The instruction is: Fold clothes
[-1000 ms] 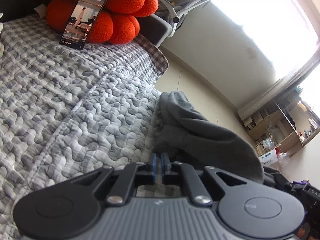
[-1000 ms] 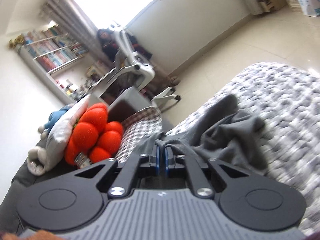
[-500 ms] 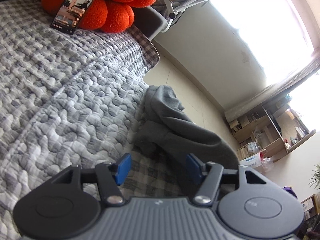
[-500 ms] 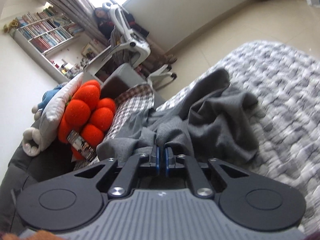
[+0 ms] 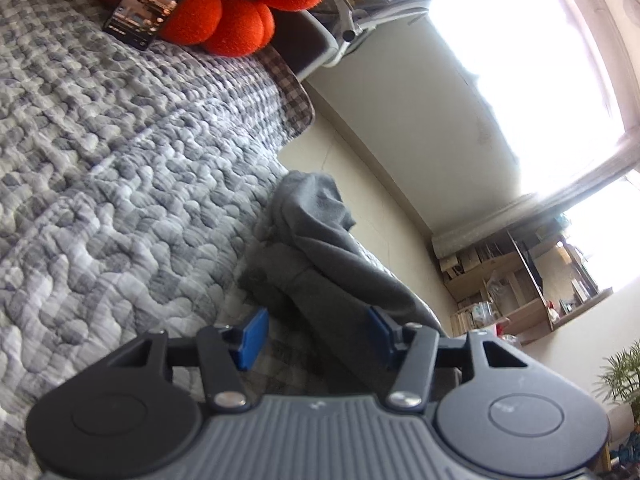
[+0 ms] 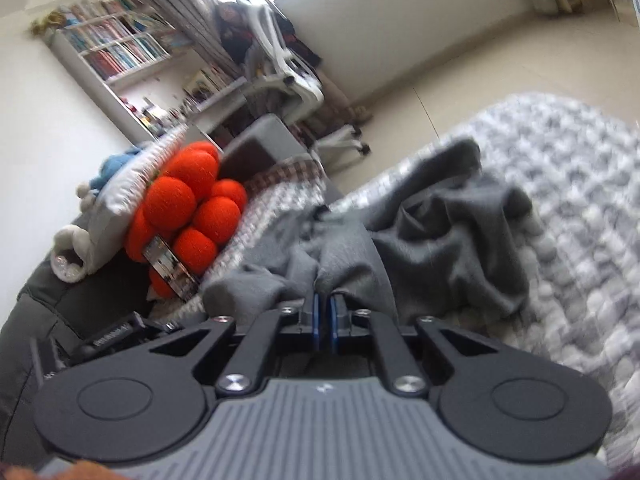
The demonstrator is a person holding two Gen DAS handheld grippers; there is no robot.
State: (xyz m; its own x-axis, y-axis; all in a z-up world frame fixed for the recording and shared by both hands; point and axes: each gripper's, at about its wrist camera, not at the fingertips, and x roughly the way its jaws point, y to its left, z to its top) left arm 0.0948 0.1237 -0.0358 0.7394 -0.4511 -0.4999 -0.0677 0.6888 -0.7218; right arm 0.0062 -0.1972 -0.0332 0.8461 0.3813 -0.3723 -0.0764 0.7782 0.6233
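So right now it looks like the sorting-out stage of the fold, not any actual folding yet. The crumpled dark grey fleece garment (image 6: pixel 448 240) sits in a heap on the grey-and-white quilted bedspread (image 5: pixel 120 184), near the edge of the bed with the pale floor beyond it.

The right gripper (image 6: pixel 324 316) has its blue pads pressed together on a bunched ridge of the grey cloth, so it's pinching the garment. The left gripper (image 5: pixel 316 334) is spread wide, holding nothing, with a fold of the same garment (image 5: pixel 320 248) lying between and just ahead of its blue fingertips (image 5: pixel 251 336).

My guess for the next move: the left one needs to find a proper edge or corner and close on it, so the two can pull the thing flat. Hard to tell from this lump which part is a sleeve or hem, so picking the wrong layer seems like the risk.

Containers: none in play really. No basket or bin near the clothes. There's a phone (image 5: pixel 154 4) leaning on the bumpy orange-red plush cushion (image 5: pixel 240 12) further up the bed, and shelves with clutter in the background, too small to make out.
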